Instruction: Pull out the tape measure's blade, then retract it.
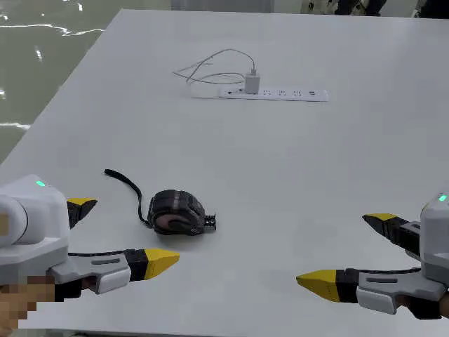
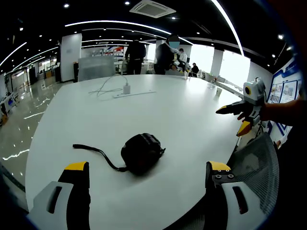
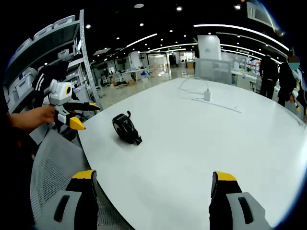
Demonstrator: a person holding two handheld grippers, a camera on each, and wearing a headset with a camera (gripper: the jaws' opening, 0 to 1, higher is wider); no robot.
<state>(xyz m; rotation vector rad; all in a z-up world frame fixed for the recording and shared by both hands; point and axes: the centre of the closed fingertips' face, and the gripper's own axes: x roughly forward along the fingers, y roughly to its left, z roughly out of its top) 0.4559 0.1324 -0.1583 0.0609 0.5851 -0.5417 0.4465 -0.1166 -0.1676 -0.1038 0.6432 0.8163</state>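
two grippers sit low in the head view, and both have their jaws wide apart with nothing in them. the left gripper (image 1: 126, 230) is at the lower left and the right gripper (image 1: 335, 249) is at the lower right. the tape measure (image 1: 177, 212) lies on the white table (image 1: 295, 161), a bit left of the middle of the picture. it is near the left gripper and well apart from the right one. its black strap (image 1: 125, 182) curls off to the upper left. a little dark end piece (image 1: 209, 222) sticks out on its right side. i think that is the blade's tip, but it is too small to be sure. far up the table sits a white power strip (image 1: 277, 93).

i think the job has not started, and the first step is to get hold. to do it well, the left gripper should close on the round body and press it down so it cannot slide. the right gripper should come in low, pinch just the tip, then pull flat and straight away from the body. pull slow. when it goes back in, hold the tip and guide it, so the blade does not snap.
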